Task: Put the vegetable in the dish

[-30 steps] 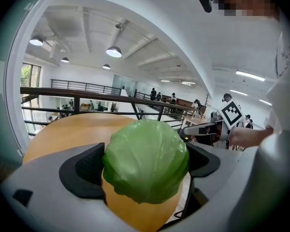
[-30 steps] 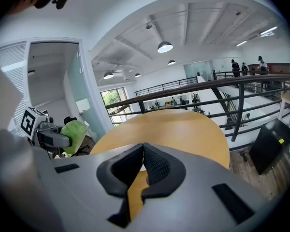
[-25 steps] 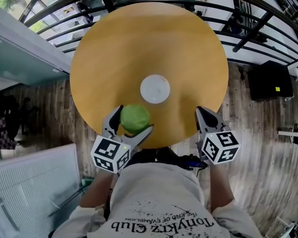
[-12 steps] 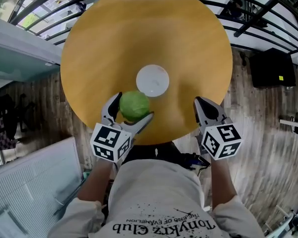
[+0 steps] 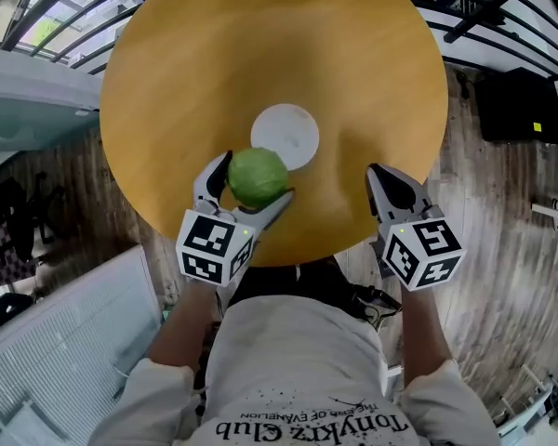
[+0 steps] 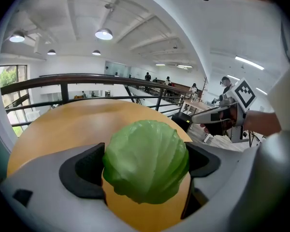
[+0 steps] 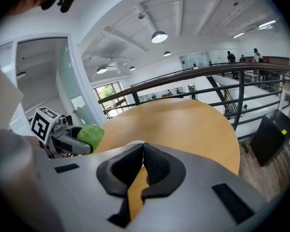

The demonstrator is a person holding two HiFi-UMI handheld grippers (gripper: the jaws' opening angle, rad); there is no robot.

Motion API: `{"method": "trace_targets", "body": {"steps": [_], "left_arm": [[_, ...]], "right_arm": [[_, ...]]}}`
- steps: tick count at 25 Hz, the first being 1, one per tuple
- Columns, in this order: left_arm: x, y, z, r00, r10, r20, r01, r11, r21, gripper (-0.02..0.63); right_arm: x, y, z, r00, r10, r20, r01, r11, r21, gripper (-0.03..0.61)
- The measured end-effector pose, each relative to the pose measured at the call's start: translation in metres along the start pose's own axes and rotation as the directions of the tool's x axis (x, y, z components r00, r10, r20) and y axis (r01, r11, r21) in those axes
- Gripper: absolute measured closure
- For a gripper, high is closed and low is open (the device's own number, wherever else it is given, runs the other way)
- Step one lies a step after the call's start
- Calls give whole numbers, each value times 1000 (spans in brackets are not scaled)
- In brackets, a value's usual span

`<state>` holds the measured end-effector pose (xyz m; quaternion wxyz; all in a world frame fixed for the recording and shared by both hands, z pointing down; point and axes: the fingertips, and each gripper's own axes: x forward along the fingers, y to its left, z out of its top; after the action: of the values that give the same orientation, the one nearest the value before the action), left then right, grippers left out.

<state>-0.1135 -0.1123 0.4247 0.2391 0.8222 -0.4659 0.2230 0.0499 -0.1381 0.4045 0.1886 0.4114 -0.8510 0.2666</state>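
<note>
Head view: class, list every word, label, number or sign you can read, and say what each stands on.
"Tonykzz Club": printed on the person's white T-shirt, upside down in this view.
Smaller line of print beside it on the shirt: too small to read with certainty.
Black-and-white marker cubes: square patterns only, no letters or numbers.

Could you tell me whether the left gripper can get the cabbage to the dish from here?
Probably yes: the left gripper holds the cabbage at the dish's near edge, nothing lies between, and the right gripper stands aside.
</note>
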Motion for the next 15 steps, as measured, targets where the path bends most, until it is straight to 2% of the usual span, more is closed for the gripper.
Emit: {"method": "trace_targets", "body": {"steps": [15], "left_arm": [[55, 25, -19, 996, -12, -92, 15, 999, 37, 114]], "right_arm": [[22, -19, -24, 999, -20, -40, 21, 999, 31, 554]]}}
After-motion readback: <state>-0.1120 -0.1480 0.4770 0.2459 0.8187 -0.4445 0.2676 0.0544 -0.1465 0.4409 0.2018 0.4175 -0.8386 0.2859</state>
